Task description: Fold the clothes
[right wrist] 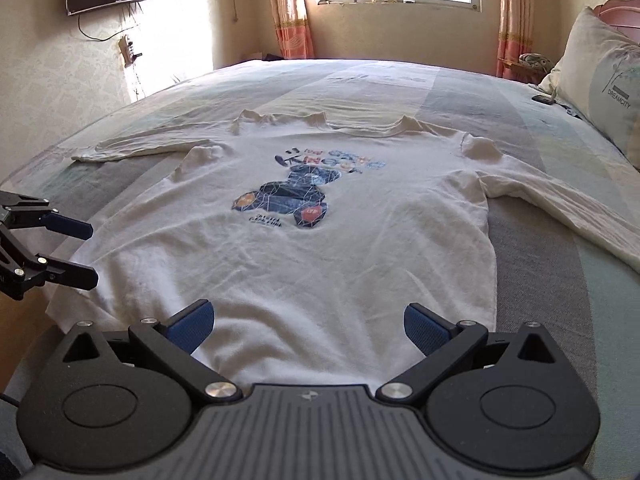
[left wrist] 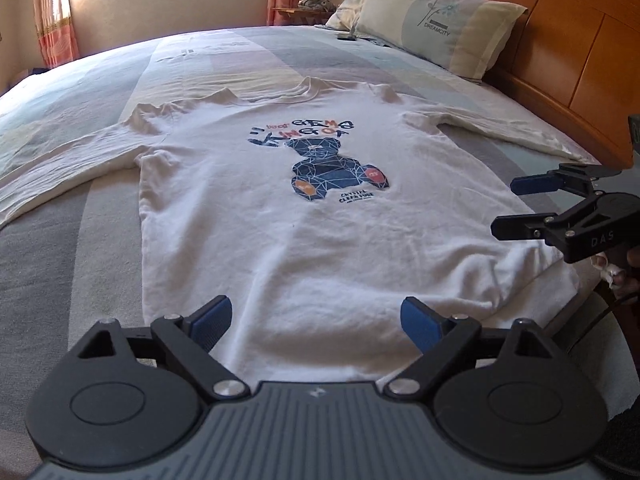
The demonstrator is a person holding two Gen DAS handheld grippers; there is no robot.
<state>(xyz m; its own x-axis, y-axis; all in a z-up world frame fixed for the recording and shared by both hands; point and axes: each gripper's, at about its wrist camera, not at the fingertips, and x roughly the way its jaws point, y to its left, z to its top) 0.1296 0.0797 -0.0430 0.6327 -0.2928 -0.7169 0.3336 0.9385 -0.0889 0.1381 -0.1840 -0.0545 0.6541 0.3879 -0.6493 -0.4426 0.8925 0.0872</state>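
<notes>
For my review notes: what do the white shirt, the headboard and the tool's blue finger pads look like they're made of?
White shirt: soft knit, probably cotton, matte; it creases and the print sits flat. Headboard: wood or wood veneer, orange-brown, glossy panels that catch the light. Left tool pads: blue, ribbed, likely rubber or textured plastic on black plastic arms; which one cannot be told.

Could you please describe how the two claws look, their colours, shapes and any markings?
Both are alike. The left claw has black linkage arms with silver pivot screws, two round black housings, a ribbed grey body with a small logo, and blue textured pads on its fingers. The right claw, seen from the side, shows flat fingers, one with a blue pad, and the letters DAS on its black body.
</notes>
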